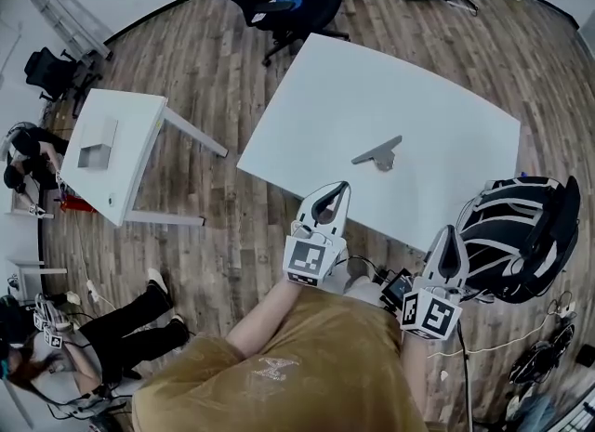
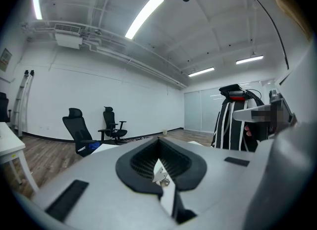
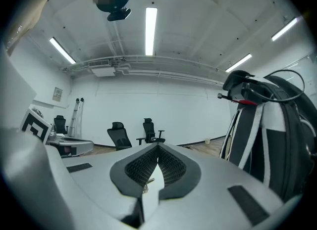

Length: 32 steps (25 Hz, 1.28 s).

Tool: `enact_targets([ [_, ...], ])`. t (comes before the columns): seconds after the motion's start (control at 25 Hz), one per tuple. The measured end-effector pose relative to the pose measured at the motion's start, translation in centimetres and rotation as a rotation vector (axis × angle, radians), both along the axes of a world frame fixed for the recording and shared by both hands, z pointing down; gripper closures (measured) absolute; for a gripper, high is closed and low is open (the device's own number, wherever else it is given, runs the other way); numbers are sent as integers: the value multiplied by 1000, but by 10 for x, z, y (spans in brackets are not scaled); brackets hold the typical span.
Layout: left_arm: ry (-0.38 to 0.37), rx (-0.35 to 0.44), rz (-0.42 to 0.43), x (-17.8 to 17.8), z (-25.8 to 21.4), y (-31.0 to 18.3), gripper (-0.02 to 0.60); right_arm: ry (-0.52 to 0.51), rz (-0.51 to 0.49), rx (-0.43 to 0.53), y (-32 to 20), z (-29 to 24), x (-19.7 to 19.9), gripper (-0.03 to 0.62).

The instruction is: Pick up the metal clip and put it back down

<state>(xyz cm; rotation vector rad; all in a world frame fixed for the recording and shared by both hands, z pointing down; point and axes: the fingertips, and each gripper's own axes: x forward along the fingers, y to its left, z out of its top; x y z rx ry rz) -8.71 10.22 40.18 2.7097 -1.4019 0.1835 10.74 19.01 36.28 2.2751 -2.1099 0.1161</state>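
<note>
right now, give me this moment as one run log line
metal clip: lying on white table, not held | left gripper: shut, empty | right gripper: shut, empty

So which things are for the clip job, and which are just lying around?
For the job:
metal clip
big white table it lies on
left gripper, shut, empty
right gripper, shut, empty

Just lying about:
small white table
office chairs
black-and-white bag
</note>
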Motion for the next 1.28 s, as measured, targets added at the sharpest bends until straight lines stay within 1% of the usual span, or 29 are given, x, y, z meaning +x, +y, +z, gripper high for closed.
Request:
enact_targets([
  [0.16,-12,6,19,-1,2,-9,575,-12,31,7,-8,-1,1,586],
  [0.44,-15,0,9,4,9,-22,575,-12,21,-1,-23,1,5,586],
  [0.6,-11,-7,-12,10,12,-37,575,-30,-7,-7,-43,4,9,586],
  [0.92,-28,-18,-51,26,16,-71,575,-51,-72,-3,-90,1,22,586],
  [1.12,-66,-25,-77,34,23,-90,575,-60,-109,-33,-108,16,33,586],
  [1.28,-89,-32,-107,32,24,-97,575,-93,-135,-63,-113,30,35,586],
])
